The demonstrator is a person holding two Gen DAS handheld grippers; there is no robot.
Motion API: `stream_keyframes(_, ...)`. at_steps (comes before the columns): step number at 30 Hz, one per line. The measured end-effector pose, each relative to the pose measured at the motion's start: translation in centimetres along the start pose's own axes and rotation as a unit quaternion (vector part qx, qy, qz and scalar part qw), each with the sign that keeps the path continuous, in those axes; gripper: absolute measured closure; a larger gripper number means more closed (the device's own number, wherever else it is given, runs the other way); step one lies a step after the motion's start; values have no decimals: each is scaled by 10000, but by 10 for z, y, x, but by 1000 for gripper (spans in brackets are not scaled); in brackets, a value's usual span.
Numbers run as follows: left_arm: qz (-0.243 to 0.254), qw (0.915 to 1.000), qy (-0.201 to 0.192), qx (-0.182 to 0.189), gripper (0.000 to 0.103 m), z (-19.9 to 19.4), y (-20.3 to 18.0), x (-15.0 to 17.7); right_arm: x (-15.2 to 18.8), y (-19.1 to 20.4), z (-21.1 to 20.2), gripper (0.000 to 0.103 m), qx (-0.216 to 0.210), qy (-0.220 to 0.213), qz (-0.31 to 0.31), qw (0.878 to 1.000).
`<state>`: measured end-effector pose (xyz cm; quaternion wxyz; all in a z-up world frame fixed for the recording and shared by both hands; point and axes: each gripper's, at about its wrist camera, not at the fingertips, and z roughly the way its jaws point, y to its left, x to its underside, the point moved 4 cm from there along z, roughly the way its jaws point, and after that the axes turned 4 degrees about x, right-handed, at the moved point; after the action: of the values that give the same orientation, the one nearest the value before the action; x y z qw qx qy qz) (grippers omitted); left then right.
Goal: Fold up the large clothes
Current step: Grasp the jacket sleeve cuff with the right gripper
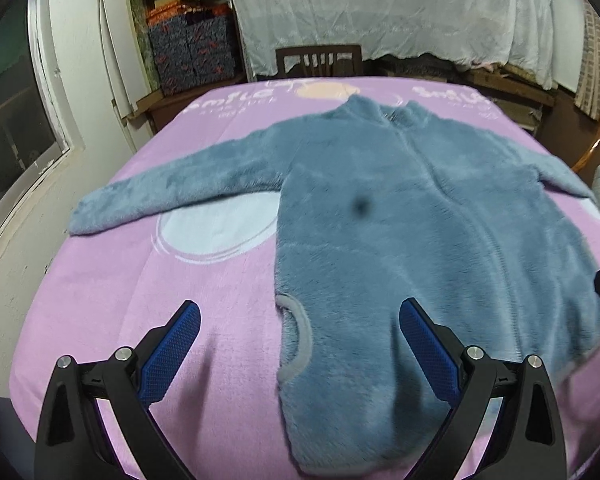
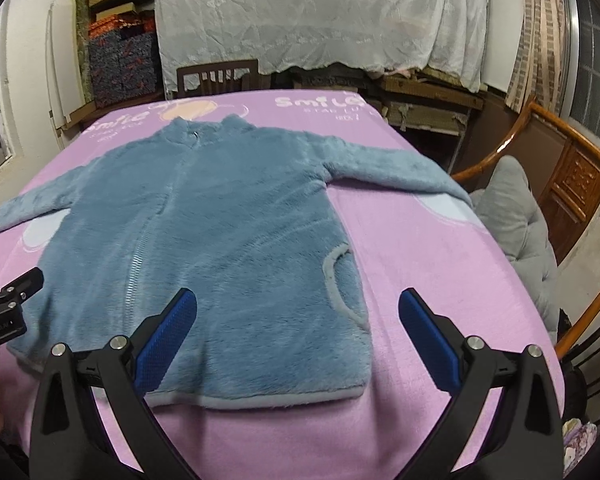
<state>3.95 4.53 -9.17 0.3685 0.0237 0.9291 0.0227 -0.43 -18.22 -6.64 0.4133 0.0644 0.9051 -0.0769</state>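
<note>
A blue fleece zip jacket (image 1: 420, 220) lies flat, front up, on a pink blanket (image 1: 120, 280), sleeves spread out to both sides. It also shows in the right wrist view (image 2: 220, 220). My left gripper (image 1: 300, 344) is open and empty, hovering over the jacket's lower left hem and pocket. My right gripper (image 2: 296, 336) is open and empty, hovering over the jacket's lower right hem by the pocket (image 2: 340, 284). The left gripper's tip shows at the left edge of the right wrist view (image 2: 16, 284).
The pink blanket (image 2: 440, 280) covers a table. A dark wooden chair (image 1: 320, 58) stands at the far edge. A rattan chair with a grey cushion (image 2: 516, 216) stands to the right. Stacked boxes (image 1: 192, 52) and a white cloth-covered shelf (image 1: 380, 8) lie behind.
</note>
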Motion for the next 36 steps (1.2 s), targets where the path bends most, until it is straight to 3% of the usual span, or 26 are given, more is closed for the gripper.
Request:
stream_keyframes(15,80,9992,385,-105,3,28,5,-11,1,-20,41,4,234,522,125,9983)
stream_keyframes(22,241,9995,157,-146,3,27,3,-56,-12,-32,50,4,261,630,217,9974)
stream_keyframes(26,325,9993,165,103,3,37,-10,-88,-32,-40,51,4,360,536,233,9976)
stream_keyframes(28,354,9988,167,291,3,46,-20,-105,-44,-46,53,4,32,530,345,9980)
stream_keyframes(31,374,9980,133,497,3,59,-33,-128,-73,-67,59,4,-907,392,972,9903)
stream_keyframes(34,314,9969,122,706,3,81,-45,-148,-97,-107,78,4,-1607,108,1990,9667)
stream_keyframes(36,315,9969,149,709,3,98,-50,-152,-101,-133,97,4,-1754,261,2599,9492)
